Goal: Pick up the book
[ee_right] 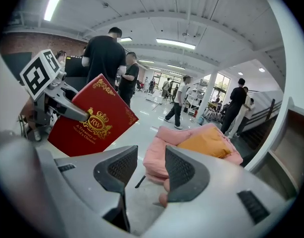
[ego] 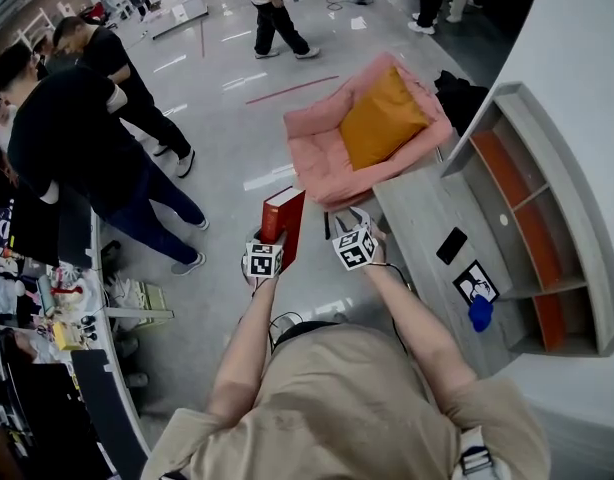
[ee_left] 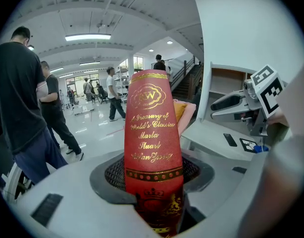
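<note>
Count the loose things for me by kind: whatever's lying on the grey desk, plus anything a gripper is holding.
Book, clamped in the left gripper: 1
Black phone: 1
Black-and-white card: 1
Small blue thing: 1
Total: 4

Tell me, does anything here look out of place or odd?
Nothing spilled or broken. The red book isn't on any surface: the left gripper holds it upright in the air by its lower end. The pink seat with its orange cushion sits at an angle beside the grey desk.
</note>
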Available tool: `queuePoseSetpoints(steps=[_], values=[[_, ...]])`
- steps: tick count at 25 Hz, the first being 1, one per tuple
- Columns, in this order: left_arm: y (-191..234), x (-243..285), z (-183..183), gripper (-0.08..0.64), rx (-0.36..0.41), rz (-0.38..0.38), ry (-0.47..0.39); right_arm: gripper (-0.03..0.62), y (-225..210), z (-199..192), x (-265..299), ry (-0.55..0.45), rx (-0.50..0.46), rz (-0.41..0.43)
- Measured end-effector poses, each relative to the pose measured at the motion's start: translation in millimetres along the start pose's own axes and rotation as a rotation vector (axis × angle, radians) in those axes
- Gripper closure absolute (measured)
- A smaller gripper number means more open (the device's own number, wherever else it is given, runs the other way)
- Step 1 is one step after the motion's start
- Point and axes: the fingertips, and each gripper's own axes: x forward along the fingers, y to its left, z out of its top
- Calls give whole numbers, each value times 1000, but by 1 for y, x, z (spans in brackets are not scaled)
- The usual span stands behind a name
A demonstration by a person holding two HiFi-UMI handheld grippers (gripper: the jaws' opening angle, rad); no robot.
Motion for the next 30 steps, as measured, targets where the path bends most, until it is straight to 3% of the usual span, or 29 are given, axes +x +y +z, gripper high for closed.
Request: queuePoseSetpoints(steps=[11, 20, 24, 26, 30], values=[[-8, 5, -39, 319, 30, 10, 93, 425, 13, -25, 8, 31, -4, 69], [-19, 13, -73, 319, 62, 7, 167, 425, 21, -70, 15, 111, -20, 106], [-24, 13, -82, 319, 70, 4, 188, 426, 16, -74, 12, 126, -12, 81], [-26, 14, -83, 319, 75, 0, 193, 472, 9, -77, 12, 140, -12, 44], [-28, 17, -74, 319, 96, -7, 173, 487, 6, -70, 10, 112, 27, 48]])
